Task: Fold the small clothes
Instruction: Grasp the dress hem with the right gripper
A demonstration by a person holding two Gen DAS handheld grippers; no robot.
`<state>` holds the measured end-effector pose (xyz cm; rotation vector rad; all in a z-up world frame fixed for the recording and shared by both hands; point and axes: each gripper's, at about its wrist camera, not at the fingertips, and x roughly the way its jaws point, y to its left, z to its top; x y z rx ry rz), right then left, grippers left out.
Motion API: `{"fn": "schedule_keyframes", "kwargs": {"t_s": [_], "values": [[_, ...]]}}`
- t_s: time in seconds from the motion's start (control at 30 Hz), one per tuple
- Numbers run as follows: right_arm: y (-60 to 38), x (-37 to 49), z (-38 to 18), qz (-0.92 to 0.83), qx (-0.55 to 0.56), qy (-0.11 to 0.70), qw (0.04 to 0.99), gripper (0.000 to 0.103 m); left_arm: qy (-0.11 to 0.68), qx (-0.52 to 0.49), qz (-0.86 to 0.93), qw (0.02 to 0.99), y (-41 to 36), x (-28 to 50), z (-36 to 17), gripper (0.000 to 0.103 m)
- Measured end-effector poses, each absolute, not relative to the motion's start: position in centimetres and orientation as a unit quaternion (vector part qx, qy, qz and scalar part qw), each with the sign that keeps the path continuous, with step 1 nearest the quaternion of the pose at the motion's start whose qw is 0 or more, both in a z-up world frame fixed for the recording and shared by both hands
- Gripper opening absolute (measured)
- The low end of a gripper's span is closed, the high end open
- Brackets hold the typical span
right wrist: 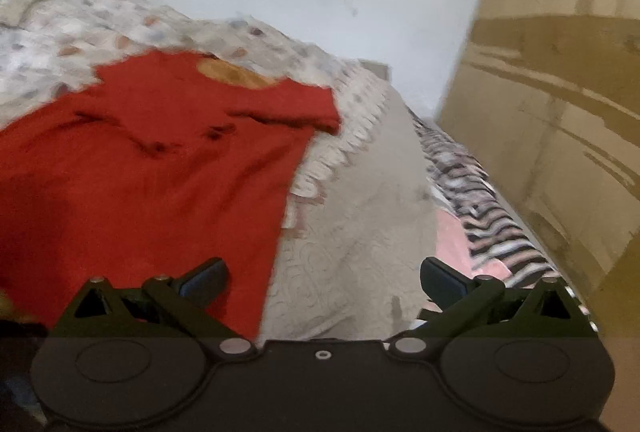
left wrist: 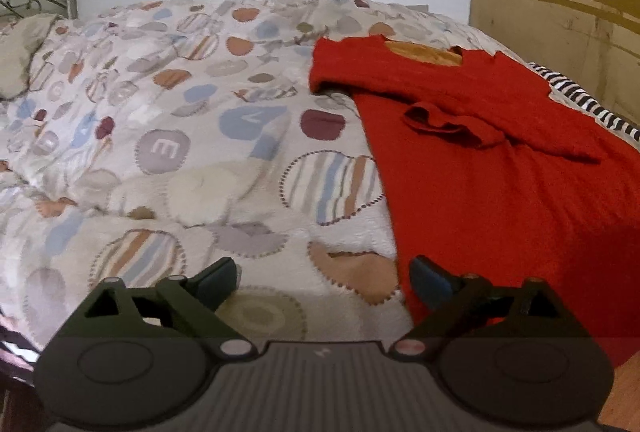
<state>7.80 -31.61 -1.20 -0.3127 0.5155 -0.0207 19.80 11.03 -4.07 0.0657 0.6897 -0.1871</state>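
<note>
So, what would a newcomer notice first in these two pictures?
First, the bright red garment spread flat on the bed, one sleeve folded across its chest. Next, the patterned quilt beneath it, covered with coloured circles. Both tools, left and right, are open and empty.

One red garment (left wrist: pixel 500 167) lies on one bed (left wrist: pixel 180 159), which wears one patterned quilt (left wrist: pixel 152 103). One striped cloth (left wrist: pixel 588 99) shows at the far edge, one pillow (left wrist: pixel 20 55) by the headboard. Two claws: left claw (left wrist: pixel 324 284), right claw (right wrist: pixel 324 282), two fingers each
</note>
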Motion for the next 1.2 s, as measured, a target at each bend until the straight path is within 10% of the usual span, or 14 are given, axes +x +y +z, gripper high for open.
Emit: {"fn": "schedule_keyframes", "kwargs": {"t_s": [0.53, 0.8, 1.0, 1.2], "values": [[-23.9, 5.8, -10.2, 0.031, -0.486, 0.216, 0.846, 0.102, 0.301, 0.061, -0.127, 0.943, 9.2, 16.2, -0.5, 0.102], [-24.1, 5.7, -9.9, 0.054, -0.511, 0.197, 0.835, 0.083, 0.297, 0.066, -0.129, 0.944, 8.9, 15.9, -0.1, 0.102], [-23.5, 4.0, -10.0, 0.078, -0.552, 0.179, 0.811, 0.058, 0.298, 0.066, -0.132, 0.943, 8.8, 15.8, -0.3, 0.102], [-23.1, 3.0, -7.9, 0.113, -0.584, 0.157, 0.788, 0.009, 0.296, 0.068, -0.143, 0.942, 8.5, 15.3, -0.3, 0.102]]}}
